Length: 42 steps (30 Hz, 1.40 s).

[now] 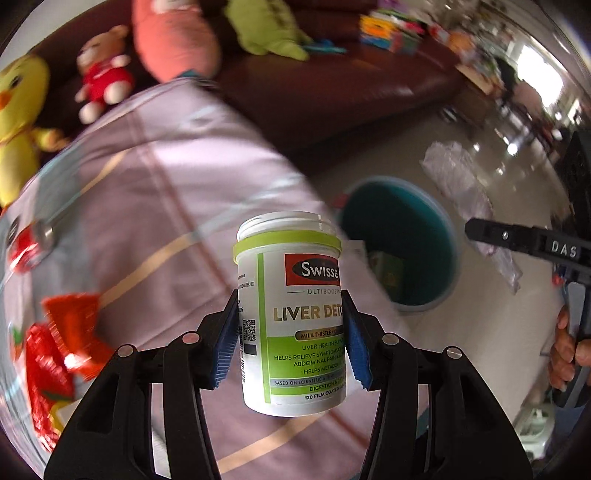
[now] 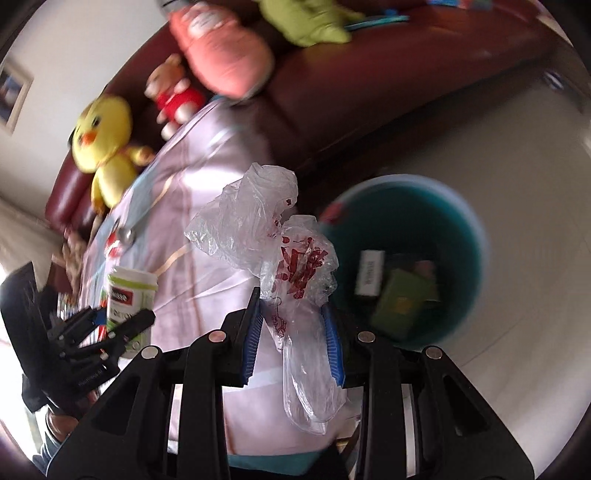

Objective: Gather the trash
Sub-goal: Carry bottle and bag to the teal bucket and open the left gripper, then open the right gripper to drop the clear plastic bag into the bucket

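Observation:
My left gripper (image 1: 290, 334) is shut on a white Swisse pill bottle (image 1: 291, 306) with a green band, held upright above the pink tablecloth (image 1: 155, 192). The same pill bottle (image 2: 129, 295) shows at the left of the right wrist view, in the left gripper (image 2: 122, 328). My right gripper (image 2: 293, 332) is shut on a crumpled clear plastic bag (image 2: 273, 236) with red print, which sticks up past the blue pads and hangs below them. The plastic bag (image 1: 461, 188) and right gripper (image 1: 480, 230) appear at the right of the left wrist view. A teal bin (image 2: 458, 221) stands on the floor just right of the table, also the bin (image 1: 406, 229).
Boxes and papers (image 2: 395, 291) lie inside the bin. Red snack wrappers (image 1: 55, 354) lie on the glass-topped table at left. A dark red sofa (image 1: 332, 88) behind carries a yellow duck (image 2: 103, 144), a small bear (image 2: 173, 96), a pink cushion (image 2: 221, 48) and a green toy (image 1: 266, 29). Glossy floor spreads right.

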{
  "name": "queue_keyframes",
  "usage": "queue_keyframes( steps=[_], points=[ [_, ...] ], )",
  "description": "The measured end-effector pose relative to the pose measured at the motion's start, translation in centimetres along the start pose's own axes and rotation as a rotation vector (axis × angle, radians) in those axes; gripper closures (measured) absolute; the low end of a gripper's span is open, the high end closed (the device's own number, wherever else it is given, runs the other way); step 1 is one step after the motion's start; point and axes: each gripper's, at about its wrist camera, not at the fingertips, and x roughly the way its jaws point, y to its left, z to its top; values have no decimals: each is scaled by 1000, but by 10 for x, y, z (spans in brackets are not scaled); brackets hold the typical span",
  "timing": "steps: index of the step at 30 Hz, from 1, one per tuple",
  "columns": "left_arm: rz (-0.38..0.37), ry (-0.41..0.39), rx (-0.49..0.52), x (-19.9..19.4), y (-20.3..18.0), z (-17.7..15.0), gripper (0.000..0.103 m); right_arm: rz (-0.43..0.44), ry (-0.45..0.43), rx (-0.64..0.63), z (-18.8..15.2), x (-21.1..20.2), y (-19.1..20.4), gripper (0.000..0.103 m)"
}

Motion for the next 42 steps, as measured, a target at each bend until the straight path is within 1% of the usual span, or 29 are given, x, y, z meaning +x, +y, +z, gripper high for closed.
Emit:
queue_keyframes(
  steps=[3, 7, 13, 19, 24, 26, 27, 29, 31, 34, 39, 42],
  points=[
    [-18, 23, 42, 17, -25, 11, 51, -19, -15, 46, 2, -6, -30, 74],
    [-28, 58, 93, 39, -53, 22, 51, -38, -11, 99, 2, -3, -62, 73],
    [-35, 116, 126, 73, -79, 35, 51, -39, 12, 143, 4, 9, -91, 73],
    [-49, 151, 158, 100, -99, 48, 51, -39, 25, 170, 8, 18, -106, 73],
    [-64, 164, 162, 115, -106, 53, 50, -47, 29, 177, 13, 22, -114, 73],
    [-69, 174, 162, 119, -108, 54, 40, -52, 32, 178, 16, 23, -117, 73],
    [-62, 175, 165, 121, -108, 53, 38, -54, 35, 177, 18, 25, -118, 73],
    [-51, 174, 171, 124, -111, 54, 27, -58, 39, 174, 20, 27, -119, 73],
    [-41, 173, 169, 124, -109, 53, 26, -56, 45, 173, 22, 30, -119, 73],
    [-48, 184, 150, 126, -110, 54, 26, -56, 53, 171, 23, 35, -118, 73],
    [-48, 184, 134, 120, -102, 49, 26, -58, 59, 166, 27, 40, -114, 73],
    [-53, 183, 117, 115, -97, 50, 26, -69, 61, 150, 29, 43, -111, 69]
  ],
)
